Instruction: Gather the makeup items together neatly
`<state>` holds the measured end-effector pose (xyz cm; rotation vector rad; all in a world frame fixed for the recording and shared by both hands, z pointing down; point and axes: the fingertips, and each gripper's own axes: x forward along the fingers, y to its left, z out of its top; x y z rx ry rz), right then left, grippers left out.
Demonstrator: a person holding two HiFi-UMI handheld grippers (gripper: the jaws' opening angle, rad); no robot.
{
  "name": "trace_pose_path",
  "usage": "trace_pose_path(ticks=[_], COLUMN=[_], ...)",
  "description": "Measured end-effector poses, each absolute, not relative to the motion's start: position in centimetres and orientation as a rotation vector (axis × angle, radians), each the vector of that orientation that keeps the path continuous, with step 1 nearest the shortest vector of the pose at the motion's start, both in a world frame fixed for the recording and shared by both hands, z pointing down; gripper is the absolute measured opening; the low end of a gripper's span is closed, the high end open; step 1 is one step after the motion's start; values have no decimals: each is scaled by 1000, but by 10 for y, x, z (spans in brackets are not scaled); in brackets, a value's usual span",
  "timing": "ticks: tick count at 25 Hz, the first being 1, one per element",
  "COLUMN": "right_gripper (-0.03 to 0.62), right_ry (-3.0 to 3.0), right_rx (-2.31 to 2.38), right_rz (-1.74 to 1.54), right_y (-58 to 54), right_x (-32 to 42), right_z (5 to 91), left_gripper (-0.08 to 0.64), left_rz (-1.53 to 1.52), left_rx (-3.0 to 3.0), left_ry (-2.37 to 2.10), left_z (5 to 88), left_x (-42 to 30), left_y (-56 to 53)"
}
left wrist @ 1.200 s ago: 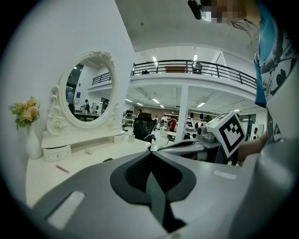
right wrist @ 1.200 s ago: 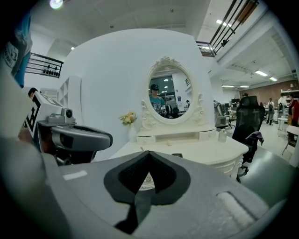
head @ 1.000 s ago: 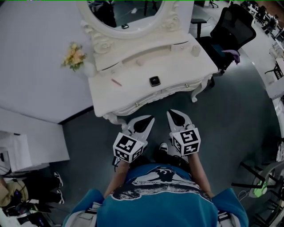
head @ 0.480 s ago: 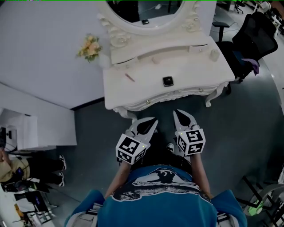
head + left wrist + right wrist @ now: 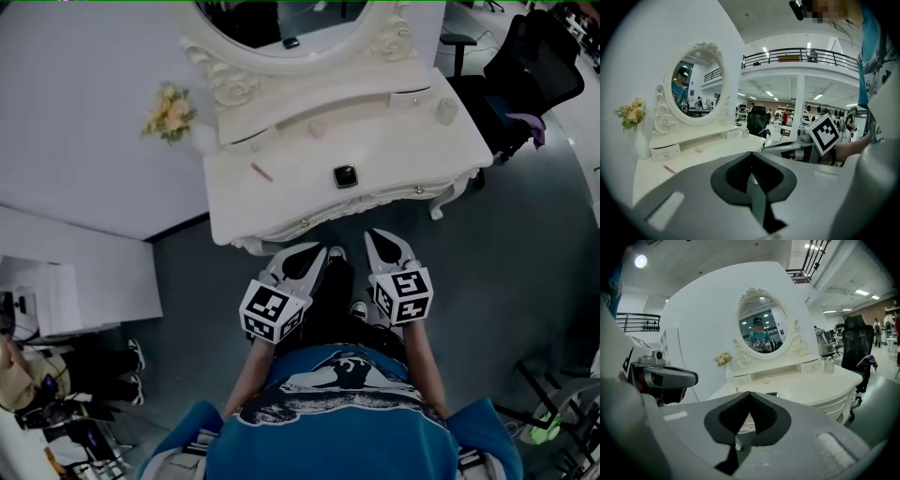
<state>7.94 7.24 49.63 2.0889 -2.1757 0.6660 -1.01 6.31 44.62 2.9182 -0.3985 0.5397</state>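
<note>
A: What has moved?

B: Both tools have edged toward the desk (image 5: pixel 403 159)'s front edge. The left gripper (image 5: pixel 317 257) and right gripper (image 5: pixel 377 242) are each pressed together, holding nothing.

A: And the makeup?

B: It's scattered: pencil (image 5: pixel 261 172) near the left edge, compact (image 5: pixel 345 175) mid-front, bottle (image 5: pixel 446 111) at the back right corner. I'd say nothing is gathered yet; all of it is left.

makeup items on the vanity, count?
4: pink pencil front left, black compact front centre, small pale piece back centre, bottle back right. Smaller ones may be hidden or too small to see.
</note>
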Motion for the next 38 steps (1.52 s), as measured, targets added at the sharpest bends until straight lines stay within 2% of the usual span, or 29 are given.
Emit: trace_pose_path(ticks=[8, 22, 27, 31, 35, 38], right_gripper=[3, 8, 89, 237, 342, 373], right_ry=[-2093, -1961, -1904, -1839, -1775, -1700], right_rx=[2126, 2000, 1951, 1907, 1856, 1840], right_rz=[671, 843, 917, 974, 1025, 1031], right_y=[25, -70, -89, -102, -110, -111], right_x=[125, 143, 146, 144, 138, 140], right_z=[504, 559, 586, 611, 638, 656], left_gripper=[12, 12, 12, 12, 12, 12], left_rz=[517, 448, 435, 432, 436, 435], left_rx=[2936, 2906, 2903, 2891, 2878, 2867], left_ry=[-334, -379, -368, -377, -401, -418], left_z=[443, 435, 435, 437, 441, 443], left_x=[29, 47, 55, 54, 49, 44], left_y=[14, -97, -119, -135, -150, -160])
